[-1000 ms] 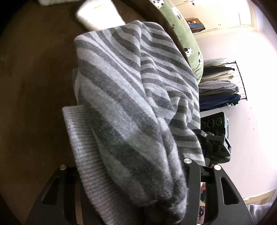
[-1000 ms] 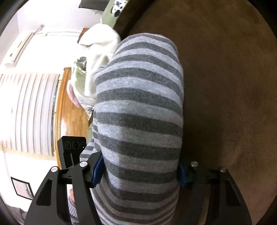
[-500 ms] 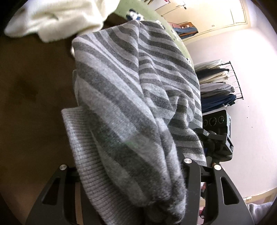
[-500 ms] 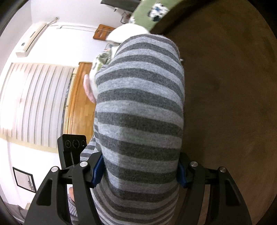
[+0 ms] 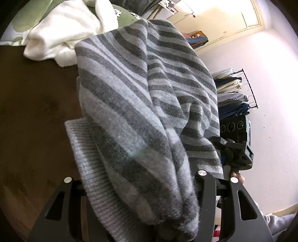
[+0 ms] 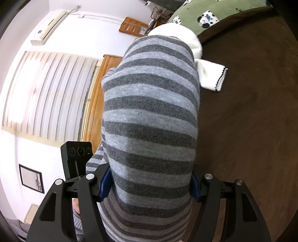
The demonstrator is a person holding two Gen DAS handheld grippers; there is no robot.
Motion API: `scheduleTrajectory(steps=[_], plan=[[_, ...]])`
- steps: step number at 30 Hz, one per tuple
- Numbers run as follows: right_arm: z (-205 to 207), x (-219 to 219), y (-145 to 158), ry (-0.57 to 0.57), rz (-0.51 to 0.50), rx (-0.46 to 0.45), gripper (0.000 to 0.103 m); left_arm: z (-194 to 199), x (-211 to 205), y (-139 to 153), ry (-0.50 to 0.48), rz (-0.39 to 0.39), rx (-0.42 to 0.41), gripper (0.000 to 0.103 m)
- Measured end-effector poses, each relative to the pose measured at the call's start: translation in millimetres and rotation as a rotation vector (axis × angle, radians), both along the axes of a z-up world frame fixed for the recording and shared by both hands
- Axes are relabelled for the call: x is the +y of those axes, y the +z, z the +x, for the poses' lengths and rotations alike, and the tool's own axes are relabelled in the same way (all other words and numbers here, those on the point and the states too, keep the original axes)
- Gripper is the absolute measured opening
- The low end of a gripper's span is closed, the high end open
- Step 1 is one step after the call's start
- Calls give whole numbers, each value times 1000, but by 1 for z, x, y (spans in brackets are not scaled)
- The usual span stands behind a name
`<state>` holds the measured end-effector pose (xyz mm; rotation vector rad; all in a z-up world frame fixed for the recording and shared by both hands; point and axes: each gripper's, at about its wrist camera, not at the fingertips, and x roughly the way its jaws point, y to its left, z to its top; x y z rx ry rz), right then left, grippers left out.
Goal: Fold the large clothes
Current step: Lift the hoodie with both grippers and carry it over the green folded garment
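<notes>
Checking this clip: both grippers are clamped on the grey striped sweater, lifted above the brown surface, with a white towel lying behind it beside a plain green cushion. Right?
Not quite: the green cushion isn't plain. The right wrist view shows black-and-white panda prints on it. Otherwise yes: left gripper and right gripper clamp the striped sweater above the brown surface, white towel behind.

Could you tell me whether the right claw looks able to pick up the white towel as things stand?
Probably not: the right claw is shut on the striped sweater, whose bulk fills it and hangs between it and the white towel.
</notes>
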<state>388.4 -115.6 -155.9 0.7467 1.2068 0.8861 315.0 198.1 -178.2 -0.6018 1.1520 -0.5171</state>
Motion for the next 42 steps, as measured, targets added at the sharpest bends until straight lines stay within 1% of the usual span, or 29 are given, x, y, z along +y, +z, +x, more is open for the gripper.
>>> scheduleTrajectory(steps=[2, 4, 6, 8, 11, 13, 17, 18, 21, 23, 27, 29, 30, 31, 33, 34, 36, 38, 41, 42], plan=[[5, 4, 3, 15, 5, -1, 65, -4, -5, 3, 15, 2, -5, 53], [18, 21, 8, 24, 13, 0, 65, -5, -16, 10, 34, 6, -8, 53], [15, 26, 10, 53, 21, -3, 65, -13, -10, 17, 55, 15, -18, 53], [21, 39, 16, 81, 16, -16, 65, -17, -3, 23, 84, 12, -27, 53], [26, 69, 27, 131, 10, -34, 65, -29, 19, 29, 145, -7, -39, 53], [29, 95, 29, 168, 14, -40, 65, -36, 40, 34, 181, -3, -48, 53], [32, 167, 27, 236, 30, -46, 65, -50, 94, 39, 254, 18, -60, 53], [32, 194, 25, 254, 30, -49, 65, -53, 114, 38, 275, 17, -59, 53], [21, 251, 19, 291, 31, -54, 65, -62, 170, 35, 313, 20, -51, 53], [19, 283, 13, 297, 40, -45, 65, -64, 205, 34, 318, 42, -50, 53], [19, 366, -10, 320, 63, -23, 65, -66, 291, 26, 334, 66, -39, 53], [21, 418, -26, 343, 64, -19, 65, -67, 338, 14, 354, 68, -33, 53], [25, 442, -36, 354, 59, -19, 65, -66, 355, 8, 365, 66, -30, 54], [24, 457, -41, 361, 55, -19, 65, -64, 366, 1, 377, 66, -25, 54], [35, 510, -63, 383, 31, -27, 65, -62, 407, -19, 415, 66, -9, 54], [38, 529, -73, 392, 29, -23, 65, -60, 419, -26, 429, 68, -5, 54], [46, 572, -96, 419, 22, -17, 65, -59, 456, -48, 471, 59, 2, 55], [53, 608, -119, 444, 8, -3, 65, -57, 489, -74, 513, 63, 21, 55], [63, 662, -163, 492, -19, 19, 65, -55, 524, -108, 557, 55, 51, 55], [64, 674, -172, 503, -23, 26, 65, -55, 535, -121, 575, 48, 60, 55]])
